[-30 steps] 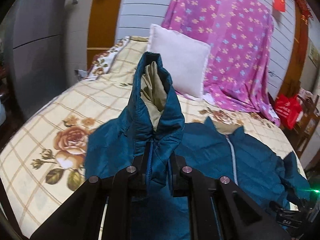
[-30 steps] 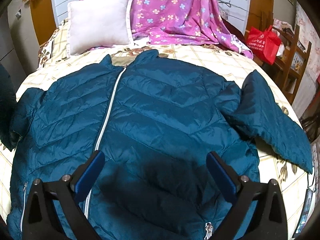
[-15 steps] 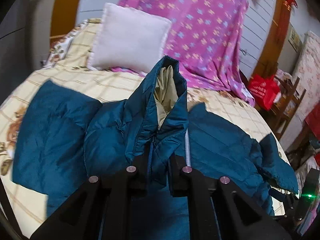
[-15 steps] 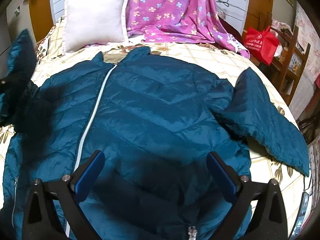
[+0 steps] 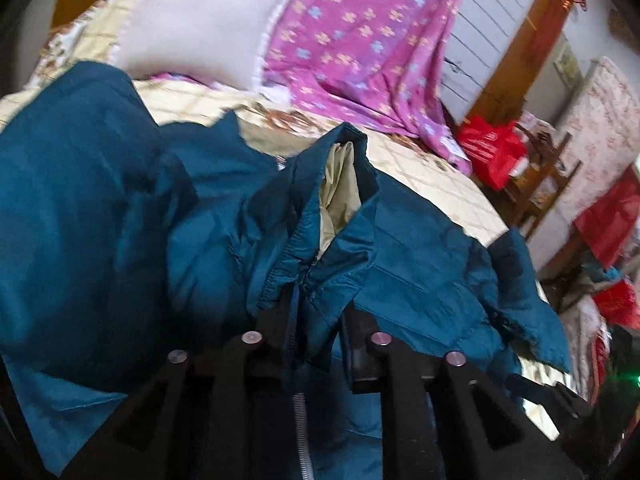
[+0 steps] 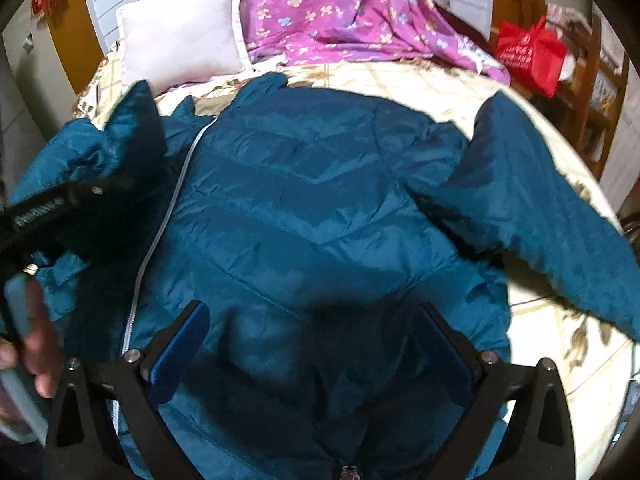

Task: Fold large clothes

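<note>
A big bed (image 6: 420,80) with a yellow checked cover filled most of the room, and a blue puffy jacket (image 6: 320,208) lay spread flat across it, zipper up. The jacket's far sleeve (image 6: 540,208) stuck out toward the bed's right edge, with bare cover showing past it. Behind the jacket, a purple flowered blanket (image 6: 340,4) hung down at the head of the bed, and a white pillow (image 6: 184,36) leaned just beside it. A red bag (image 6: 528,56) sat off the bed's far right corner, near wooden shelves. The near sleeve cuff (image 5: 336,216) was lifted over the jacket's chest, and its pale lining showed inside. The left gripper (image 5: 316,320) had that cuff between its jaws, which were opening. A hand (image 6: 36,340) held it at the left edge. The right gripper (image 6: 316,344) hung above the jacket's lower front with its jaws wide apart and nothing between them.
</note>
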